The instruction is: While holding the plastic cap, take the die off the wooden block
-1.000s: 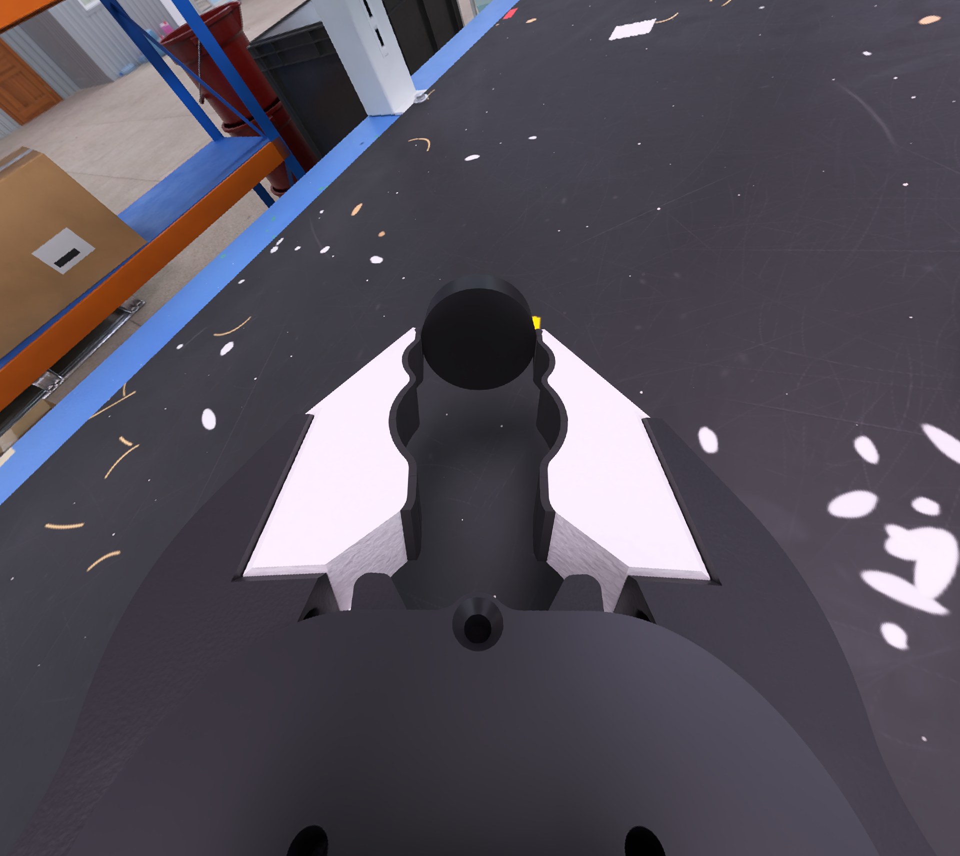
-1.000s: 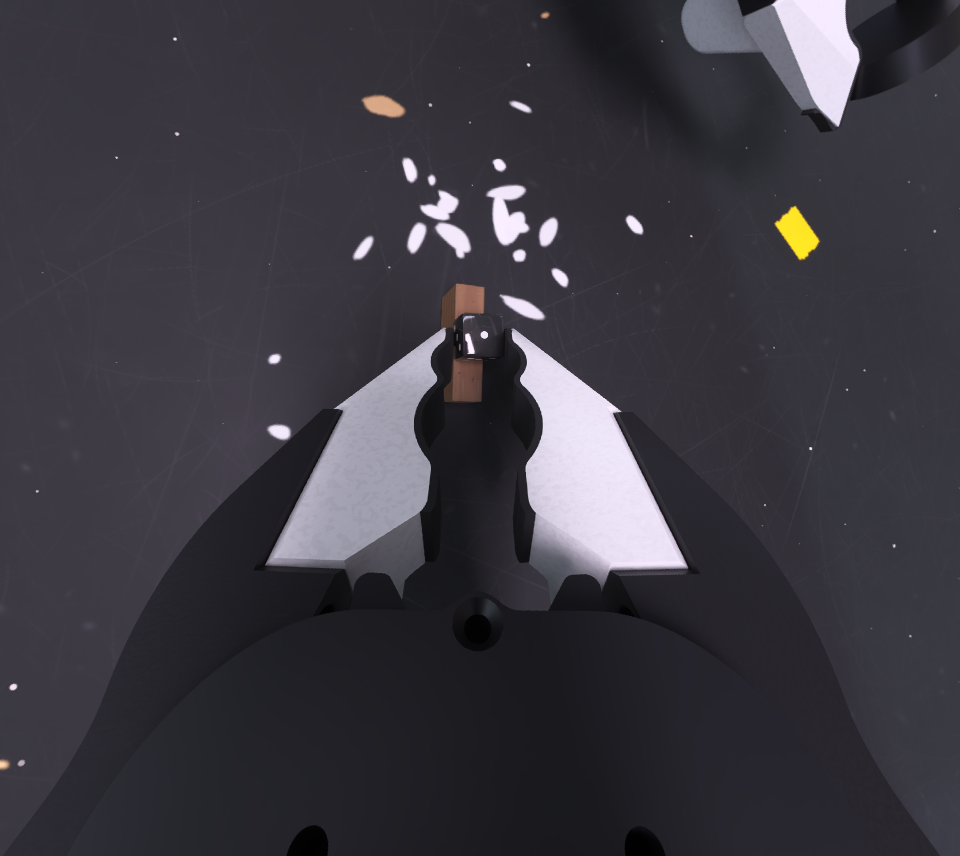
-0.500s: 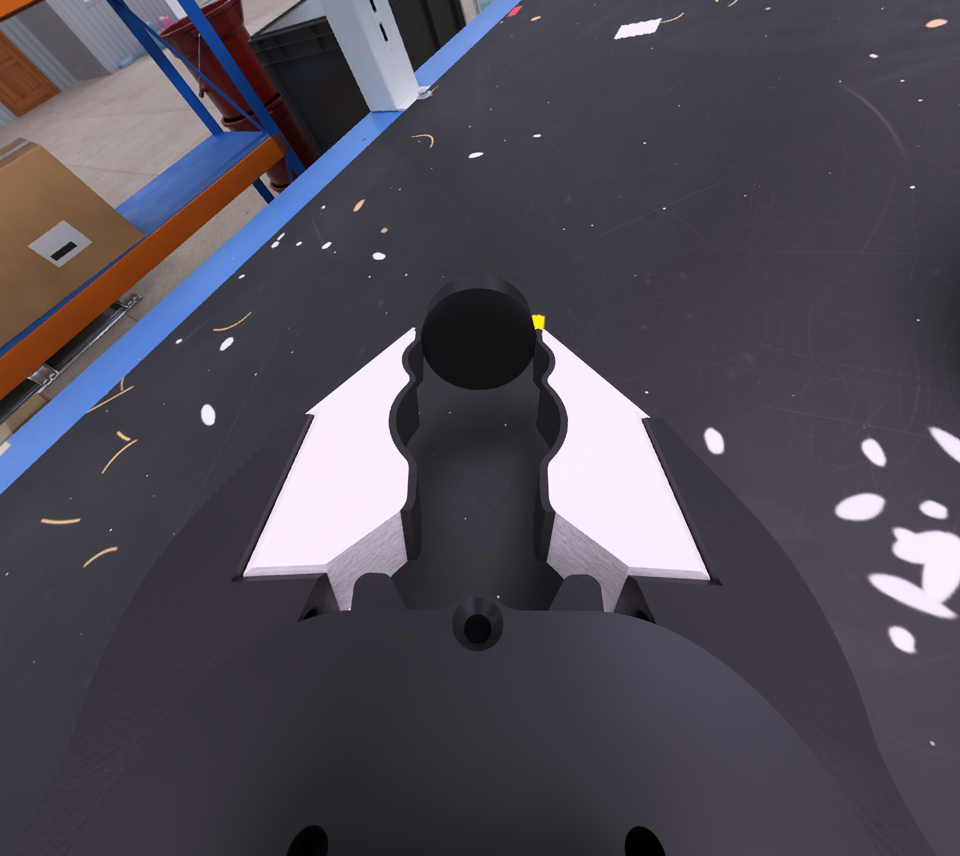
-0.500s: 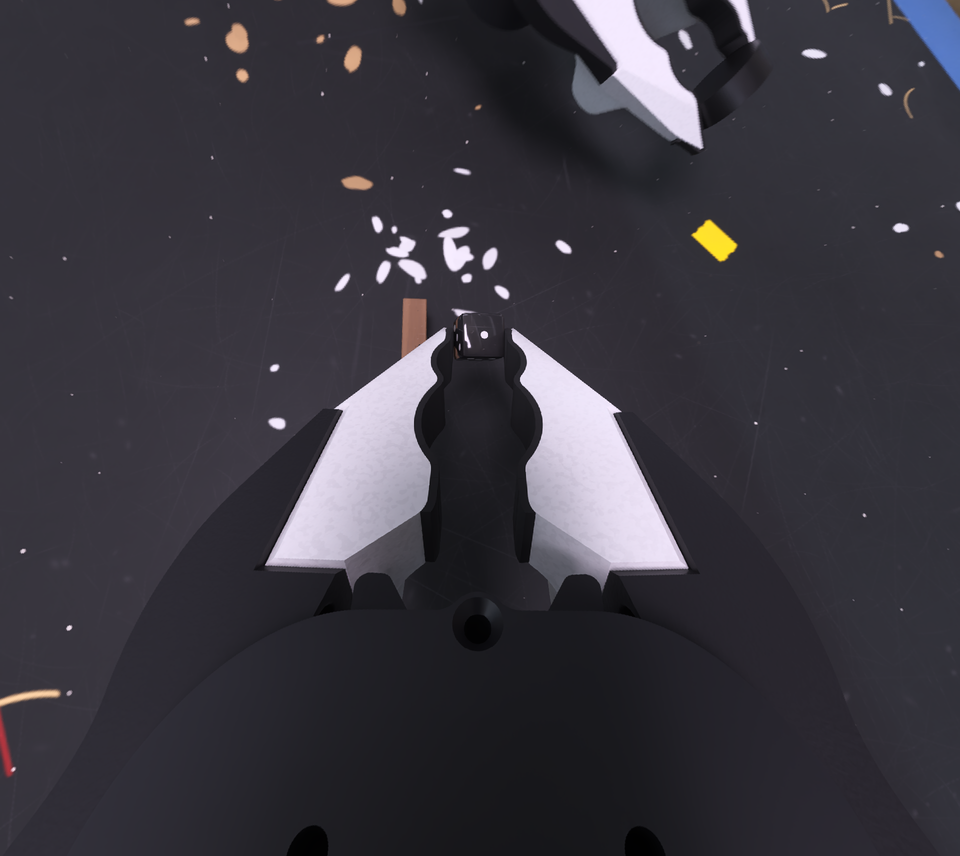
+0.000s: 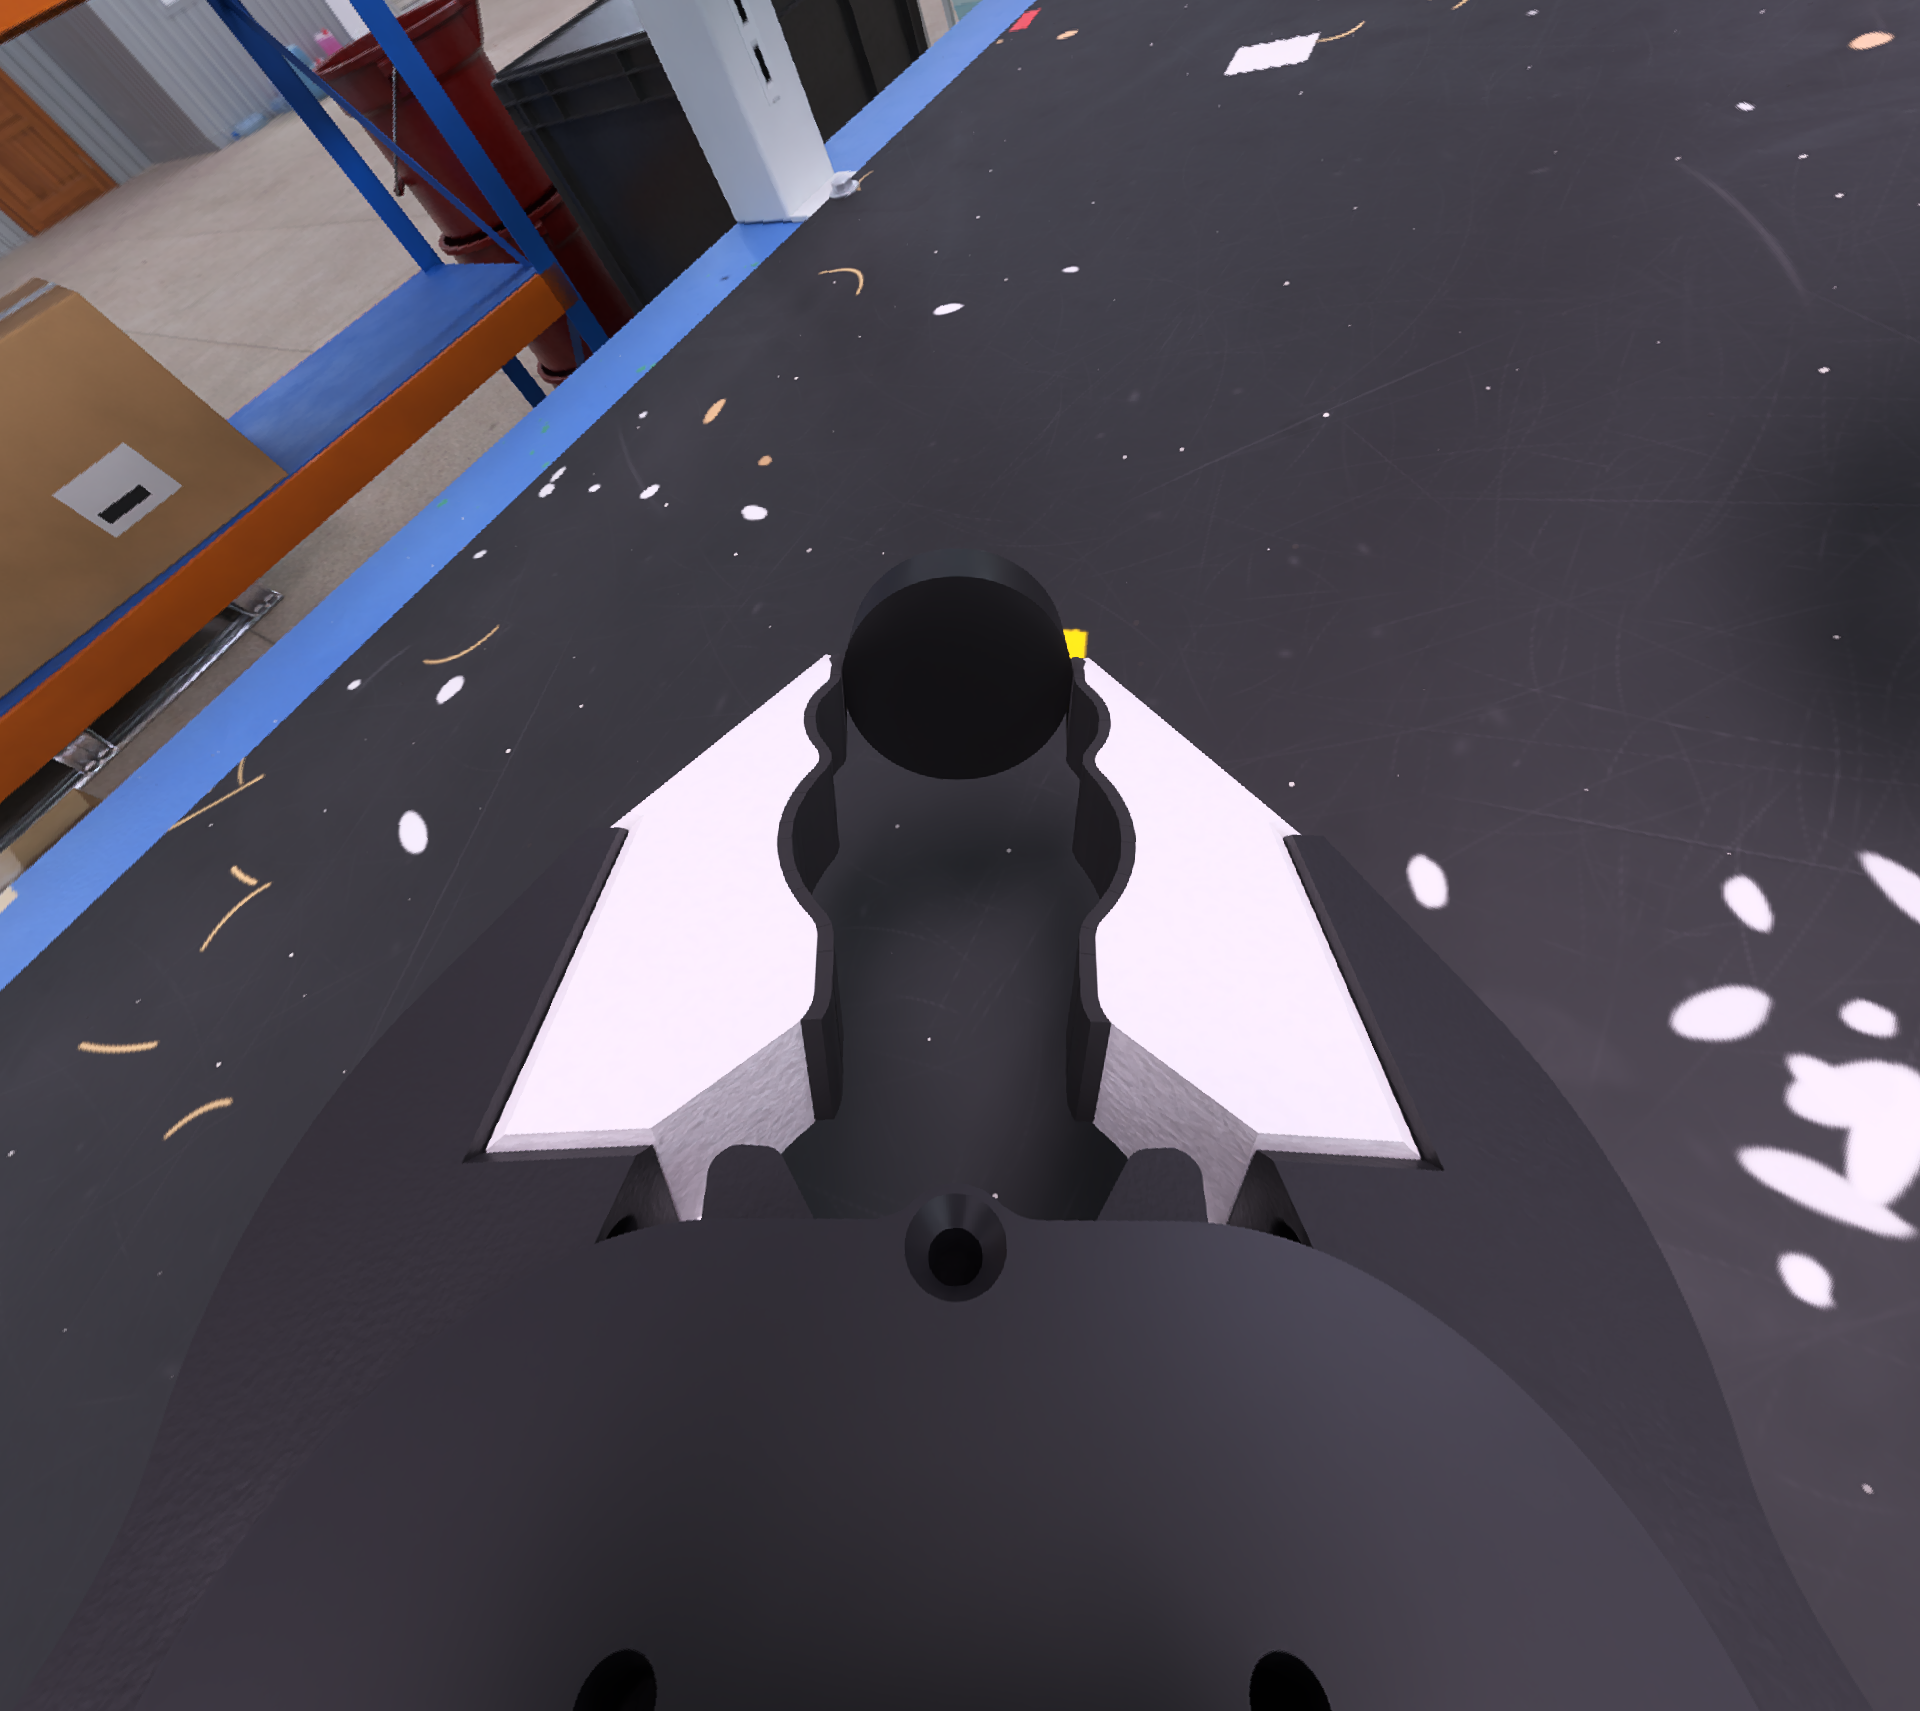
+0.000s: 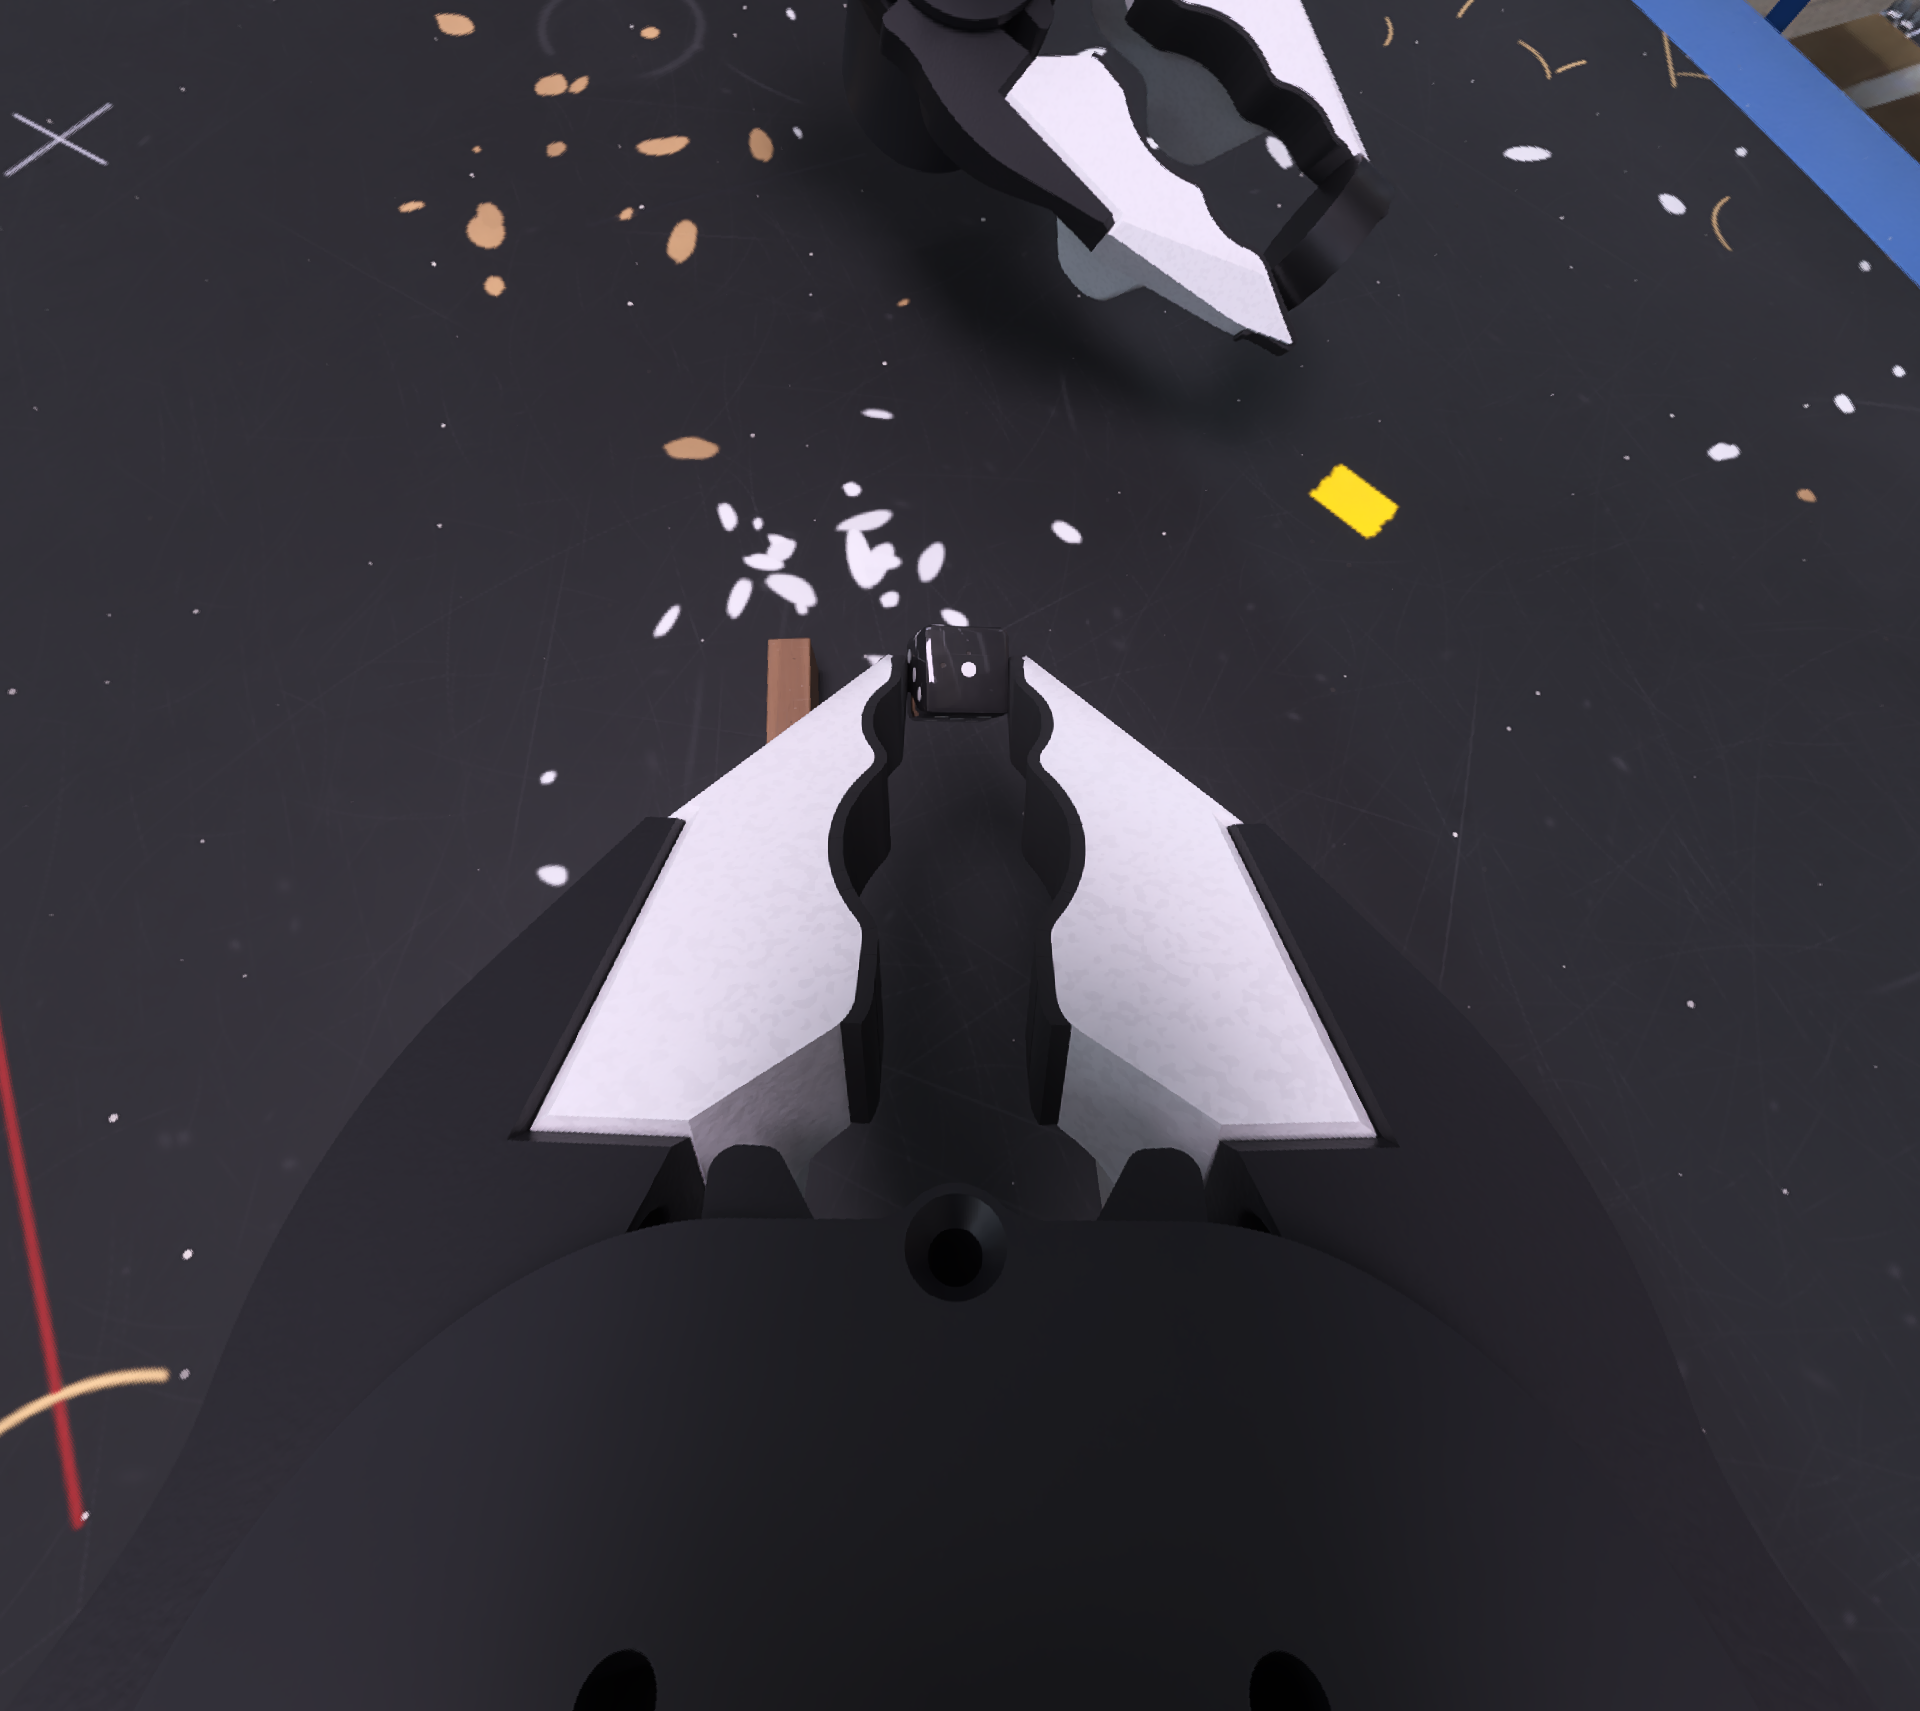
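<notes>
My left gripper [image 5: 956,674] is shut on a round black plastic cap [image 5: 956,685] and holds it above the dark table. My right gripper [image 6: 958,674] is shut on a black die [image 6: 961,674] with white pips, held clear of the table. The brown wooden block [image 6: 787,687] lies on the table just left of my right fingertips, partly hidden behind the left finger. The left gripper [image 6: 1299,248] also shows in the right wrist view at upper right, with the cap [image 6: 1335,227] between its fingertips.
The dark table [image 6: 312,518] bears white and tan paint flecks. A yellow patch [image 6: 1353,500] lies right of the die. The table's blue edge [image 5: 416,539] runs along the left, with orange and blue shelving, a cardboard box [image 5: 94,456] and a black crate [image 5: 707,92] beyond it.
My right gripper has lifted the die off the wooden block and risen and drawn back; the block now lies to the left, lower. The left gripper has barely moved, cap still held.
</notes>
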Robot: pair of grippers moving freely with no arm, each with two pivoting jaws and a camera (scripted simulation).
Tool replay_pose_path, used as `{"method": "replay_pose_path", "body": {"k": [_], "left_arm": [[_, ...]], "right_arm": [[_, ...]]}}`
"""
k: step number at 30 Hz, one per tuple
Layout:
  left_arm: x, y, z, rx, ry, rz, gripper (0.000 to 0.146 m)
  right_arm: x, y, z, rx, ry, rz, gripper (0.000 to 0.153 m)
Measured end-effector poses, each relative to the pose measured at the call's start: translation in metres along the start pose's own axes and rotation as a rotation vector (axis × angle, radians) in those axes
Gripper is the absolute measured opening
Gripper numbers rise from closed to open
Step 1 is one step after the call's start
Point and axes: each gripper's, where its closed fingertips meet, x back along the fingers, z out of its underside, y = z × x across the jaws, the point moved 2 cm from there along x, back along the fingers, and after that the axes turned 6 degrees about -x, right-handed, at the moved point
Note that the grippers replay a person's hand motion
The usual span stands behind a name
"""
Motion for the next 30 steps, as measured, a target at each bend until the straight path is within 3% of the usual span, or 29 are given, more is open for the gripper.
{"method": "replay_pose_path", "body": {"k": [20,30], "left_arm": [[-0.001,-0.002,0.000,-0.009,0.005,0.008,0.042],[-0.002,-0.002,0.002,-0.005,0.010,0.011,0.042]], "right_arm": [[0.003,-0.010,-0.015,-0.101,-0.033,-0.007,0.019],[-0.008,-0.003,-0.008,-0.073,-0.006,0.009,0.019]]}}
